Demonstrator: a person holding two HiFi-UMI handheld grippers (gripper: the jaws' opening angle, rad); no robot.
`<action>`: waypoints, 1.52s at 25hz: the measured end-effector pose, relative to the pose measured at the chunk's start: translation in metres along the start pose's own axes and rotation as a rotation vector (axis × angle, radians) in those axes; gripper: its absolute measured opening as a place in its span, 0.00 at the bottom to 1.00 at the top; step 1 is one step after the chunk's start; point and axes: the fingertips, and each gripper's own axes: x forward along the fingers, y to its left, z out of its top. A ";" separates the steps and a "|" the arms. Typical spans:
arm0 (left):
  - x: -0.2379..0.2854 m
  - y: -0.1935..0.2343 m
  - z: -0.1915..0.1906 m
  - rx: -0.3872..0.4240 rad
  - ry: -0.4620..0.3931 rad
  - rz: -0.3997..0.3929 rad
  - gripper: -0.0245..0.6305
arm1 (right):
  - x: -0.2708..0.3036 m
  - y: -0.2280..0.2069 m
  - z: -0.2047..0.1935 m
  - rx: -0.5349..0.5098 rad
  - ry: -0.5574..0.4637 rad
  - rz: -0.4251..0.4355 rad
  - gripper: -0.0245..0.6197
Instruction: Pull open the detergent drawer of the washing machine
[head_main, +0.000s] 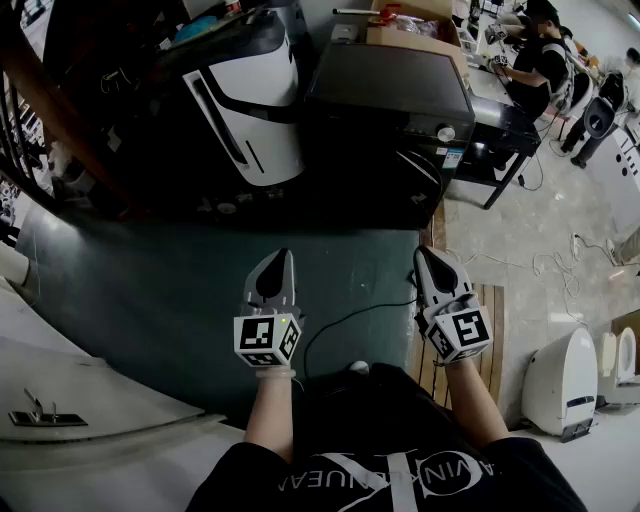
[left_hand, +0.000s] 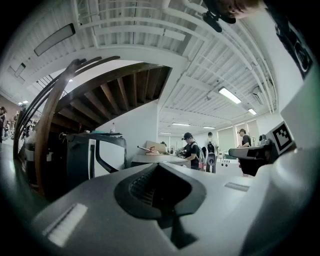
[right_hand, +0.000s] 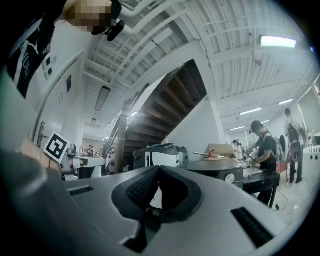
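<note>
The dark washing machine (head_main: 390, 85) stands some way ahead of me, its round knob (head_main: 446, 133) at the right end of its front panel. Its front is in shadow and I cannot make out the detergent drawer. My left gripper (head_main: 280, 256) and right gripper (head_main: 424, 252) are held level side by side, well short of the machine, both shut with nothing in them. Beyond the closed tips of the left gripper (left_hand: 159, 165) the machine (left_hand: 150, 159) looks small. The right gripper (right_hand: 159, 167) also faces the machine (right_hand: 220, 170) and its knob (right_hand: 230, 177).
A white and black appliance (head_main: 250, 100) stands left of the washing machine. A cardboard box (head_main: 410, 30) sits behind it. People work at a table (head_main: 535, 60) at the back right. A wooden pallet (head_main: 490, 340), a floor cable (head_main: 350, 320) and a staircase (head_main: 40, 110) surround me.
</note>
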 end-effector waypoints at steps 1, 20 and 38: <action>0.000 0.001 0.000 -0.001 0.001 0.003 0.05 | 0.000 0.000 0.000 0.001 -0.001 0.003 0.06; 0.006 -0.004 -0.013 -0.011 0.026 0.006 0.05 | 0.000 -0.008 -0.015 0.014 0.014 -0.006 0.06; 0.053 0.008 -0.017 -0.017 0.045 -0.024 0.19 | 0.036 -0.023 -0.026 0.032 0.044 -0.015 0.06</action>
